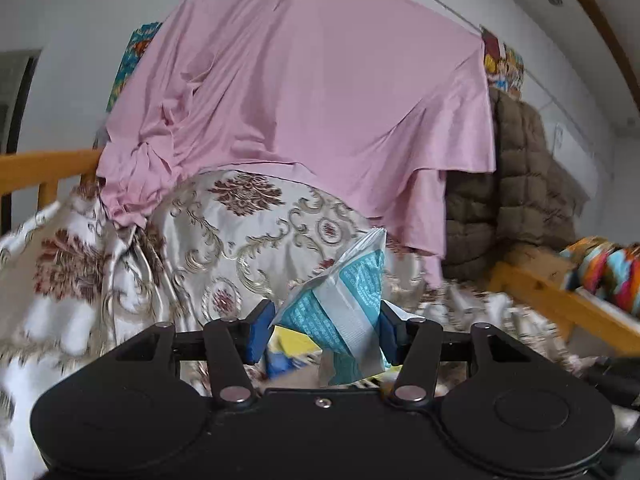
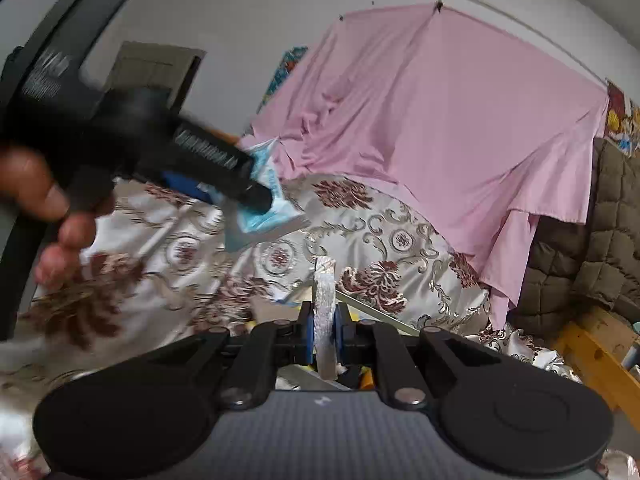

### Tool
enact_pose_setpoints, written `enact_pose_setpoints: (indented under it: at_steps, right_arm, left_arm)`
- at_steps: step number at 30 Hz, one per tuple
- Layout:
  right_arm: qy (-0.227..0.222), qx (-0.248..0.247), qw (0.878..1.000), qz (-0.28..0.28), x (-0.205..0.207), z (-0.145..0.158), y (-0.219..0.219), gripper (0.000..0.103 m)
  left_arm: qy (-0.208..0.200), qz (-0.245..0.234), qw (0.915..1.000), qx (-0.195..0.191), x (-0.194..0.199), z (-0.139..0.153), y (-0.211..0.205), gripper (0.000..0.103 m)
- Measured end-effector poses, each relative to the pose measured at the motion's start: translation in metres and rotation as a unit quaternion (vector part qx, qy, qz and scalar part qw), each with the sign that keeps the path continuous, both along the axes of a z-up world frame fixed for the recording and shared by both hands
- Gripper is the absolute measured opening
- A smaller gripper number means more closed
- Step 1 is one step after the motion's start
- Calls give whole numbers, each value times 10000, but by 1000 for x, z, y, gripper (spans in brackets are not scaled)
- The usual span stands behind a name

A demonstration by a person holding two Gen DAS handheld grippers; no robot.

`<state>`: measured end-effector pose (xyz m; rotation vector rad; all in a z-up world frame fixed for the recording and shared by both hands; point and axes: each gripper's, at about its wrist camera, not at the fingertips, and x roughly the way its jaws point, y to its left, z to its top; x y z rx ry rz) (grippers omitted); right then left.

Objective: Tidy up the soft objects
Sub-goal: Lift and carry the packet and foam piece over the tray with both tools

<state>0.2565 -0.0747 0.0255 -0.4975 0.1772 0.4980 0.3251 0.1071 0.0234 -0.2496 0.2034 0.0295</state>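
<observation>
Teal-printed packet (image 1: 340, 300) stands tilted between the pads of my left gripper (image 1: 324, 330), which grips it above the quilt (image 1: 224, 236), while my right gripper (image 2: 324, 336) is closed on a thin white packet (image 2: 325, 304) held edge-on, upright, both lifted.

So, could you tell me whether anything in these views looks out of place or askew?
The teal-and-white packet in the left gripper is crumpled and tilted. The pink sheet hangs lopsided and bunched from a line, over the floral bedspread. The right gripper pinches a silvery strip.
</observation>
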Motion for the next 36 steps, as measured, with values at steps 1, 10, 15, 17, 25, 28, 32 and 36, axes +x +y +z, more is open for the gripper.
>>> enact_pose_setpoints:
  at_steps: [1,10,15,17,25,28,32,36]
  right_arm:
    - [80,9,10000,-45,15,3,1,11]
    - [650,350,9964,-418,125,12,14,11]
    - [1105,725,9889,-681,179,8,21,11]
    - [1268,855,9852,-781,200,6,22,11]
    - [1761,1050,9711,-1222,261,-7,28,11]
    - [1971,1097,9650,-1337,276,-15,30,11]
    - [2258,1235,9556,-1433,287,-26,29,11]
    - [2608,1391,9431,-1523,294,-37,20,11]
  left_arm:
    - [84,25,10000,-13,12,-3,3,55]
    - [463,122,9982,-368,97,-39,16,55]
    - [656,-90,9977,-133,125,-57,5,55]
    - [757,-124,9970,-96,135,-63,5,55]
    - [1107,-356,9929,251,164,-66,-5,55]
    - [1198,-507,9904,459,168,-68,-13,55]
    - [1239,-719,9891,340,171,-71,-14,55]
    - [1336,-788,9879,84,173,-75,-12,55]
